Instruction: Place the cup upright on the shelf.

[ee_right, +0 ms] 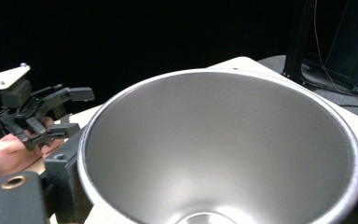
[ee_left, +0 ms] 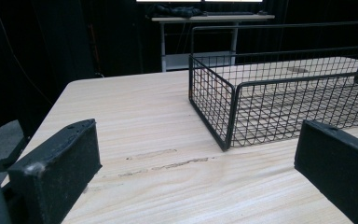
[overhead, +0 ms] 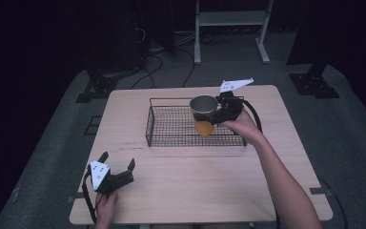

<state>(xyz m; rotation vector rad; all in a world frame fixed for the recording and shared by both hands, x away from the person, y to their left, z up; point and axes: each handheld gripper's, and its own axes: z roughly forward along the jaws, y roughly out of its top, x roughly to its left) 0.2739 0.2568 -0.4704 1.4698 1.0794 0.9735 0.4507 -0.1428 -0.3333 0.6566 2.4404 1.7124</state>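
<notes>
A light wooden desk (overhead: 181, 191) stands in a dark room, seen from above. Toward its far side rests a black wire basket (overhead: 171, 125), rectangular and shallow. The right gripper (overhead: 218, 113), held in the person's right hand (overhead: 242, 125), has its fingers closed around an orange cup (overhead: 203, 114) with a dark band near the top and a silvery metal inside. The cup stands upright over the right part of the basket; whether its base touches the basket floor cannot be told. In the right gripper view the cup's wide metal mouth (ee_right: 223, 149) sits close between the two black fingers. The left gripper (overhead: 119, 172), held in the left hand (overhead: 106, 206), lies low at the near left corner of the desk, well apart from the basket, its fingers spread wide and holding nothing. In the left gripper view the basket's near corner (ee_left: 228, 116) stands ahead between the open fingers.
</notes>
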